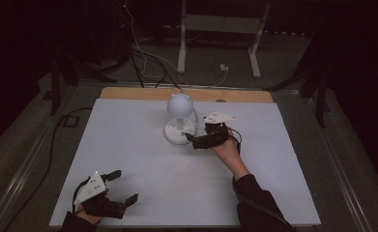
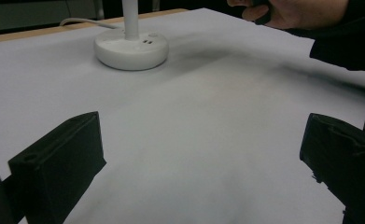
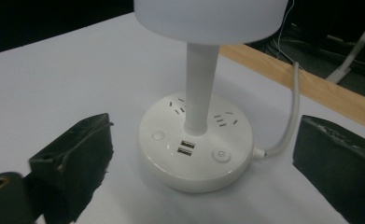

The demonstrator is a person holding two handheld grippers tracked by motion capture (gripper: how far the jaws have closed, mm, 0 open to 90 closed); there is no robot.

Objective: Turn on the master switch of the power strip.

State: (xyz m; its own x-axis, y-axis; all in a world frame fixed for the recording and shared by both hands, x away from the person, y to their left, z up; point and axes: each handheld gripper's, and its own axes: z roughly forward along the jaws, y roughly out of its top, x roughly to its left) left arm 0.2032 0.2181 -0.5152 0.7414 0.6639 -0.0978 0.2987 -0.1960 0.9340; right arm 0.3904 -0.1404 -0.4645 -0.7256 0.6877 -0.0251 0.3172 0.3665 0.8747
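From above, the white lamp (image 1: 179, 118) stands at the table's (image 1: 128, 145) far middle, the right gripper (image 1: 196, 141) just beside its base and the left gripper (image 1: 123, 186) well apart, jaws spread. The left gripper view has the lamp far ahead of parted jaws. In the right gripper view, the base (image 3: 196, 151) sits between wide-open jaws, untouched.

Lamp shade (image 3: 210, 18) cut off — top edge.

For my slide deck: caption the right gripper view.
Open right claw faces a white desk lamp's round base, with sockets, two USB ports and power button.
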